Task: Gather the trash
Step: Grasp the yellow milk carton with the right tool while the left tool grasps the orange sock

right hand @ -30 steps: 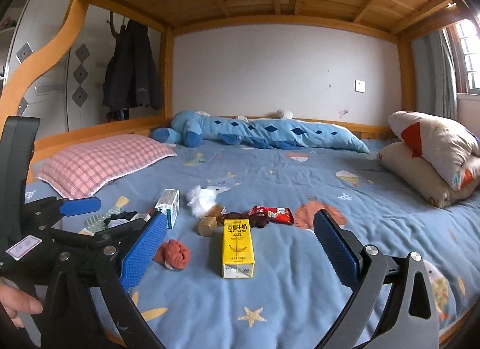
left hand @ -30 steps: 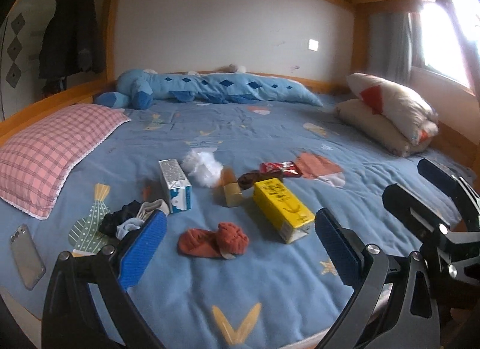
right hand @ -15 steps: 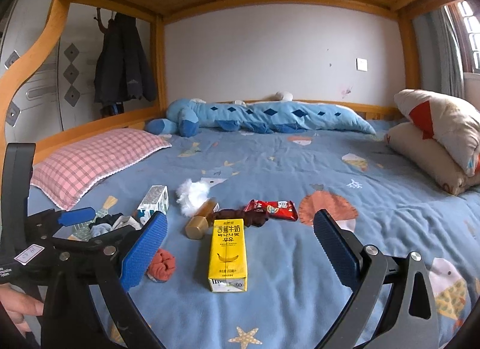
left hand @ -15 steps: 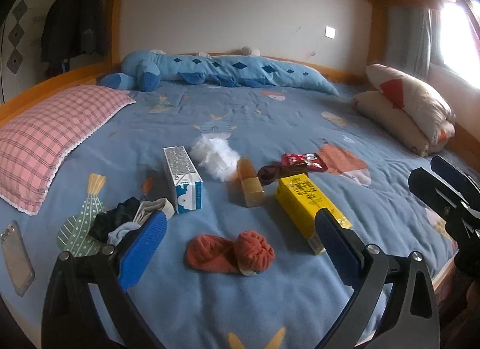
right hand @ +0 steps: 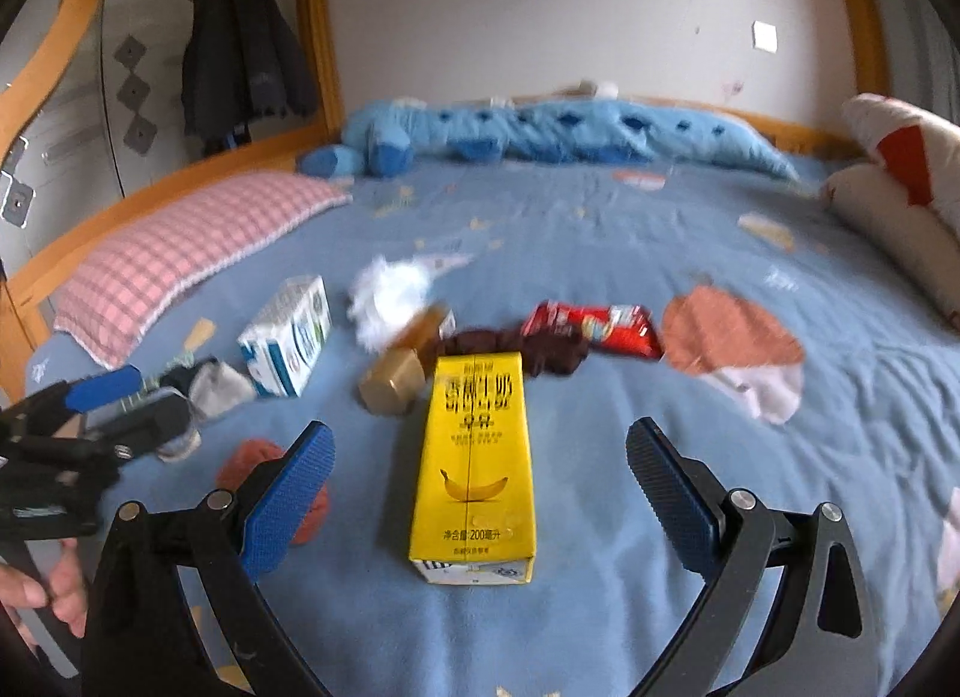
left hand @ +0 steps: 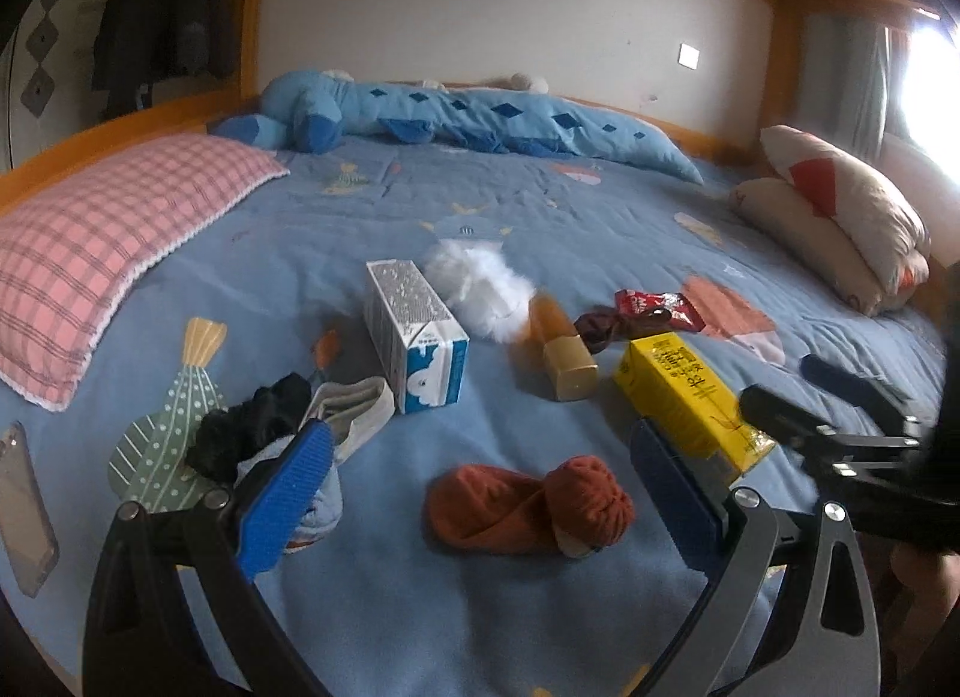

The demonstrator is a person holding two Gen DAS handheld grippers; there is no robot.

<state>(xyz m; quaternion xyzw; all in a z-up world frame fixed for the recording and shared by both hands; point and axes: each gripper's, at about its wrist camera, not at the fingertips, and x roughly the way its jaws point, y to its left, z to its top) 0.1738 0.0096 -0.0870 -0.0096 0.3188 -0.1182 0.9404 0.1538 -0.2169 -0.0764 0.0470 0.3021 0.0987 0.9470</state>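
Trash lies on the blue bed quilt [left hand: 420, 607]: a yellow banana milk carton [right hand: 474, 469] [left hand: 684, 397], a white and blue carton [left hand: 417, 337] [right hand: 288, 337], a white tissue wad [left hand: 480, 283] [right hand: 387, 295], a small amber bottle [left hand: 564, 349] [right hand: 402, 367] and a red snack wrapper [left hand: 657, 307] [right hand: 591, 325]. My right gripper [right hand: 477, 490] is open and straddles the near end of the yellow carton without touching it. My left gripper [left hand: 474, 481] is open above an orange sock [left hand: 528, 508].
Dark and grey socks [left hand: 282, 427] lie by the left finger, a brown sock [left hand: 600, 325] behind the yellow carton. A phone [left hand: 24, 508] rests at the left edge. A pink checked pillow [left hand: 102, 229], a blue plush [left hand: 450, 115] and stacked pillows [left hand: 840, 229] ring the bed.
Both grippers have moved forward and lower toward the bed. The yellow carton now sits between the right gripper's open fingers, and the orange sock lies between the left gripper's fingers.
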